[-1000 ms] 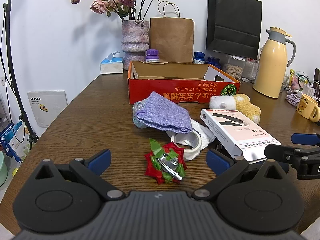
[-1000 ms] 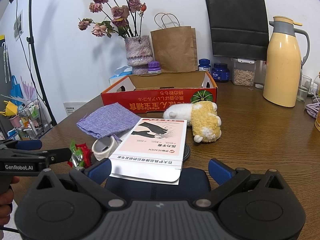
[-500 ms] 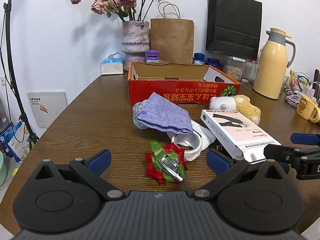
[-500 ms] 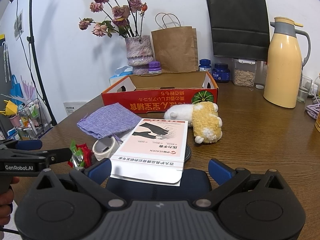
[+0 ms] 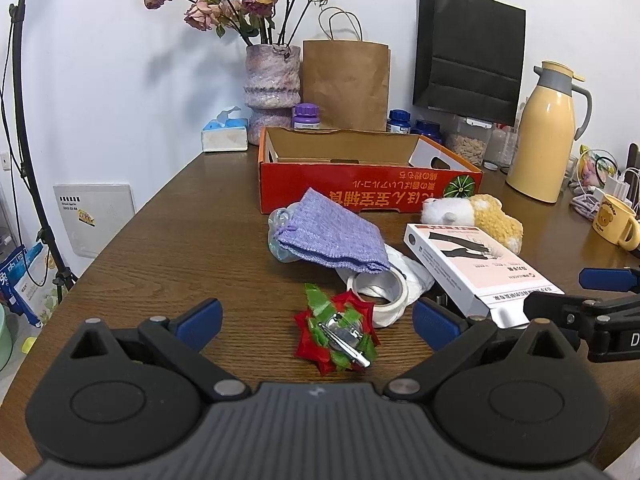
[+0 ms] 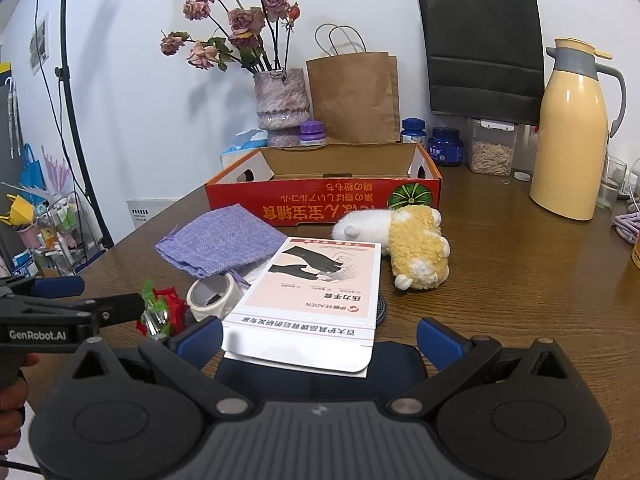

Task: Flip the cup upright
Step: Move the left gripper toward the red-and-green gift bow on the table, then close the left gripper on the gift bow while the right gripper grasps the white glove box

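Right wrist view: the right gripper (image 6: 320,332) has its blue-padded fingers wide apart, clamped on nothing. Between them, at 6 o'clock, sits a dark blue, smooth, round-shouldered shape that seems to be the cup (image 6: 316,376). Its top is hidden under the near flap of a flat white cardboard box (image 6: 316,292), so I cannot tell which way up it stands.

At 9 o'clock a hand (image 6: 10,400) holds the left gripper (image 5: 316,316). In the left wrist view its fingers are also spread wide and grip nothing. Between them a red and green foil bow (image 5: 336,336) with a shiny metal clip lies on the wood-grain table (image 5: 192,240). A white roll of tape (image 5: 380,292) touches the bow at its 1 o'clock. Beyond the roll lies a lilac woven pouch (image 5: 332,236).

At 3 o'clock from the pouch a fuzzy white and yellow plush (image 5: 476,216) lies on its side. Behind both stands an open red carton (image 5: 368,188). A glossy yellow mug (image 5: 616,222) stands upright at the table's 3 o'clock edge, near a tall cream flask (image 5: 548,136).
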`<state>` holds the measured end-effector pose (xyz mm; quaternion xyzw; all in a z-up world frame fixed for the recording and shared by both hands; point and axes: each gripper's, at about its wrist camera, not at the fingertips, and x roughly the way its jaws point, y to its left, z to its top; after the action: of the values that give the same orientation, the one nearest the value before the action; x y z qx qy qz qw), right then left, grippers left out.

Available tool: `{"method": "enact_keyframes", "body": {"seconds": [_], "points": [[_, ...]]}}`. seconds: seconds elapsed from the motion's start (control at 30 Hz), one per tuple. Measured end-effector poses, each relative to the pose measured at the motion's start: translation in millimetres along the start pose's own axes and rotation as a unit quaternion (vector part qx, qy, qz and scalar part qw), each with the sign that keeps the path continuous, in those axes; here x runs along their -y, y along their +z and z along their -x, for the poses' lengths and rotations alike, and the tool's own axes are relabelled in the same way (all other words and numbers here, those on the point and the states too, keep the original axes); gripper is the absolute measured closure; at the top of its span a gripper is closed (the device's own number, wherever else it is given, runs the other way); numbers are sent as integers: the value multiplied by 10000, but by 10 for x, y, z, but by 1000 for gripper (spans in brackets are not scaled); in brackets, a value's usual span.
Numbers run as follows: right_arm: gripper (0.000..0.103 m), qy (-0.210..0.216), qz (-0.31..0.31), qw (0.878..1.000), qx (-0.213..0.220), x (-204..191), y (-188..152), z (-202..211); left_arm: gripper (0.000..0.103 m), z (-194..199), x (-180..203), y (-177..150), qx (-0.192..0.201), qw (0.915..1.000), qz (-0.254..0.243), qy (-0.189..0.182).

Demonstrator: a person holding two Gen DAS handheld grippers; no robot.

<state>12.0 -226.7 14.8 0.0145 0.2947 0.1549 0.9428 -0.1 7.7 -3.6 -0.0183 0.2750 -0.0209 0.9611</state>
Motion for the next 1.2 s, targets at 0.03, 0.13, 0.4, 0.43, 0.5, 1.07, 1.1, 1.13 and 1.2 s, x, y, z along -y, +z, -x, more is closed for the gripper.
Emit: {"method": "enact_keyframes", "body": {"seconds": [0.03, 0.13, 0.4, 0.43, 0.5, 1.07, 1.1, 1.13, 1.2], "points": [[0, -14, 18, 10000, -13, -16, 13, -6, 0, 1, -8, -4, 14, 10000, 8, -1], [0, -57, 57, 10000, -45, -37, 45, -26, 0, -4, -33, -2, 55, 10000, 41, 4], [0, -68, 207, 9994, -282, -114, 233, -143, 0, -48, -132, 6, 82, 9999, 131, 43], [0, -69, 239, 9992, -325, -132, 258, -166, 0, -56, -145, 8, 82, 9998, 148, 47], [0, -69, 284, 9987, -413, -165, 316, -219, 0, -71, -180, 11, 82, 9998, 185, 64], [0, -379, 409, 9899, -1303, -307, 645, -803, 0, -220, -406, 21, 31, 9993, 367, -18], [0, -382, 405, 9893, -1352, -311, 658, -837, 0, -227, -413, 21, 30, 9993, 377, -31], [0, -388, 395, 9885, -1409, -312, 665, -873, 0, -235, -423, 21, 28, 9992, 387, -49], [0, -445, 367, 9865, -1530, -309, 657, -948, 0, -252, -441, 20, 23, 9992, 398, -81]]}}
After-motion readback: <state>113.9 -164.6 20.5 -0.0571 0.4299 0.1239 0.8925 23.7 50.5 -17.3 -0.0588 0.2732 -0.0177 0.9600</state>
